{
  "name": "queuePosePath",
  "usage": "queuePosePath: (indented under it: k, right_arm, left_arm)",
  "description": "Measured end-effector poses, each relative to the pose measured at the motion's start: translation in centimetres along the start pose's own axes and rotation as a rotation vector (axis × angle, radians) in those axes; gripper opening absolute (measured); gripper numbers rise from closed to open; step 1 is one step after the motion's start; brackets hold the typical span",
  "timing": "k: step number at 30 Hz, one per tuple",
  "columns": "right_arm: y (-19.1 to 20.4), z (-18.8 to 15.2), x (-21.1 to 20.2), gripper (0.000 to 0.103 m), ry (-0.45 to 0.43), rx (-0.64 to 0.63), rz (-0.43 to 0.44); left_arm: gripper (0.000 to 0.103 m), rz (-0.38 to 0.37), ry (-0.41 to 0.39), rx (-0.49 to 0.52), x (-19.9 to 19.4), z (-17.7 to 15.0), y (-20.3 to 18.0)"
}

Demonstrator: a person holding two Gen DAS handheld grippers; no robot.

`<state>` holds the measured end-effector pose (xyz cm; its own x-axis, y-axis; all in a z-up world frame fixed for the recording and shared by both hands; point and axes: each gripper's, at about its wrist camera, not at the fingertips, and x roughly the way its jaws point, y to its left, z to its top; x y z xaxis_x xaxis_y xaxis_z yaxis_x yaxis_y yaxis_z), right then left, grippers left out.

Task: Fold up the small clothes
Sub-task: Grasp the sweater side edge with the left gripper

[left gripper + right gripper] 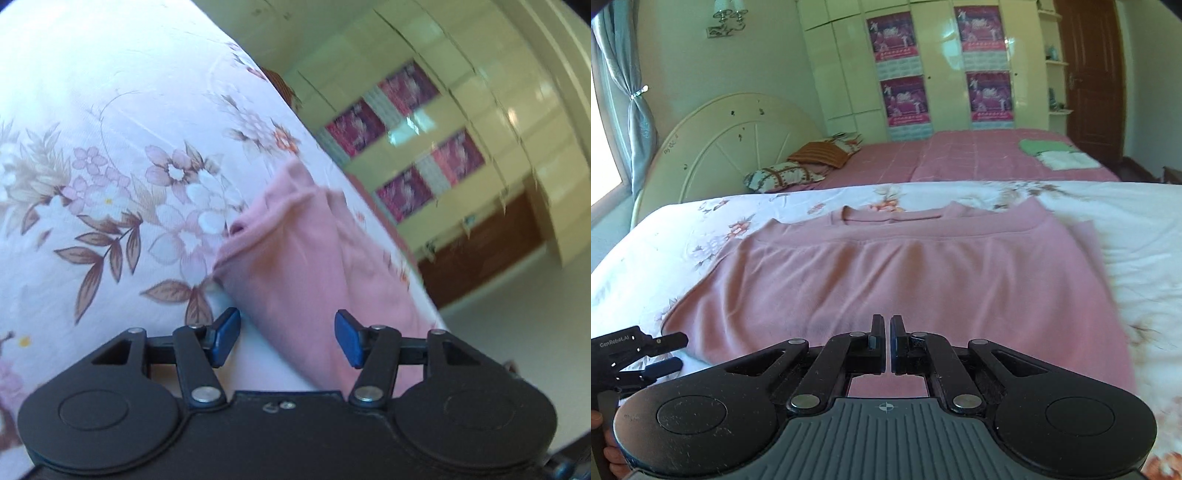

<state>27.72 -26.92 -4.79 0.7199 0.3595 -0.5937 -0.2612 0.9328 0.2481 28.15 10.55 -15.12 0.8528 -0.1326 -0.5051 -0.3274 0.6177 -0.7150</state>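
Observation:
A pink garment (886,266) lies flat on the floral sheet (1137,229), with its banded hem doubled up to the neckline. My right gripper (888,321) is shut low over the near part of it, and creases in the cloth run toward the tips. In the left wrist view, which is rolled sideways, my left gripper (287,338) stands open with blue pads (225,336) apart. The pink garment's (295,266) side edge lies just beyond and between them, unpressed. The left gripper (677,350) also shows at the garment's left corner.
Behind the floral sheet is a pink checked bed (960,158) with pillows (798,166) at a round headboard (731,136). Folded green (1045,146) and white (1065,160) clothes lie on it. A wardrobe with posters (905,96) and a brown door (1093,74) stand behind.

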Motion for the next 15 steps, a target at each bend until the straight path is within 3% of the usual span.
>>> queuePosePath:
  k: [4,5,6,7,8,10,13,15]
  right_arm:
    - [0.1,1.1,3.8,0.002,0.020,-0.001,0.059]
    - [0.0,1.3,4.4,0.002,0.023,0.006,0.073]
    - [-0.2,1.5,5.2,0.002,0.028,0.017,0.086]
    - [-0.4,1.8,5.9,0.002,0.031,0.024,0.093]
    - [-0.4,2.0,6.5,0.002,0.036,0.024,0.091]
    - [-0.4,2.6,7.3,0.002,0.037,0.019,0.088]
    - [-0.3,2.8,8.0,0.002,0.021,0.004,0.128]
    - [0.0,2.0,10.2,0.002,0.104,-0.023,0.102]
  left_arm:
    - [0.051,0.004,-0.048,-0.078,2.1,1.2,-0.3]
    - [0.035,0.029,-0.047,-0.062,2.7,1.5,-0.6]
    - [0.007,0.062,-0.025,-0.052,3.5,2.0,-0.8]
    - [0.006,0.070,-0.019,-0.086,3.6,2.6,-0.8]
    - [0.006,0.021,-0.065,-0.100,2.8,2.9,-1.1]
    - [0.006,-0.042,-0.121,0.012,1.0,3.3,-2.9]
    - [0.006,0.001,-0.068,0.026,2.0,2.9,-1.5]
    - [0.011,0.013,-0.007,-0.057,3.3,2.5,0.8]
